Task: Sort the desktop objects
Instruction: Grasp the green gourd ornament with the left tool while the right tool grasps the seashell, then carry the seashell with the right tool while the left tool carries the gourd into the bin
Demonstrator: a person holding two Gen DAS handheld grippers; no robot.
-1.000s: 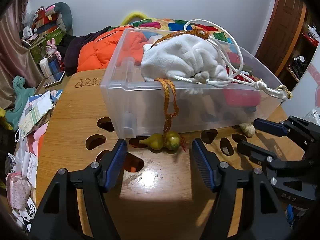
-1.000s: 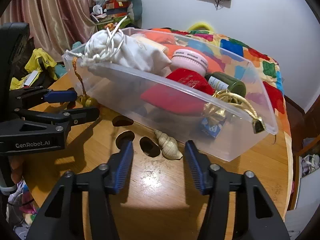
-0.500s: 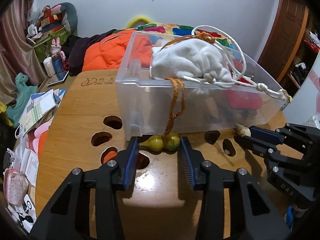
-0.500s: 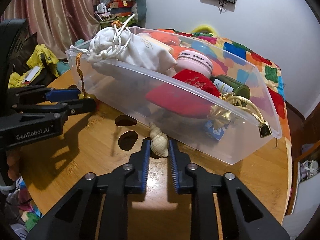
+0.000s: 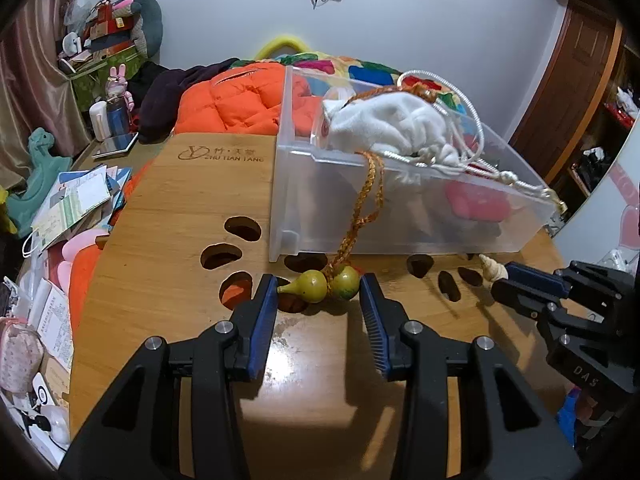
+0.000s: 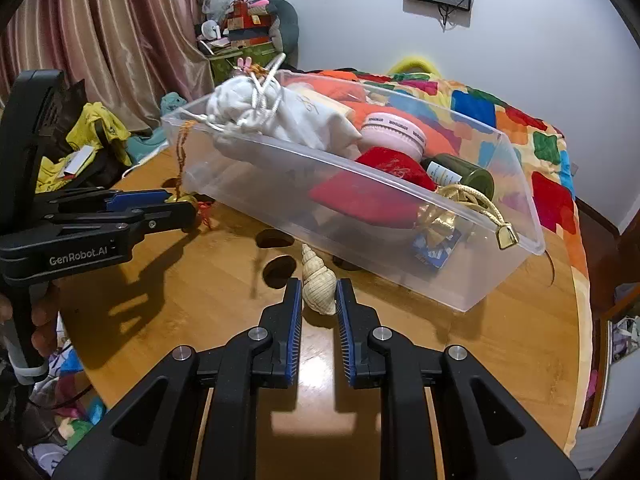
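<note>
Wooden tabletop carries the bin; before it, right gripper pinches the shell; left gripper brackets the gourds, jaws apart; their cord may snag the bin.

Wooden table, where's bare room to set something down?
Table: bare wood right of the right gripper, in front of the clear bin. Also left of the bin near the logo. Crowded along the cutout holes, gourds and seashell.

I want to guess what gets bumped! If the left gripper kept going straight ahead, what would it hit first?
The left gripper would probably first meet the small yellow-green gourd charms between its fingers, then the clear plastic storage bin behind.
</note>
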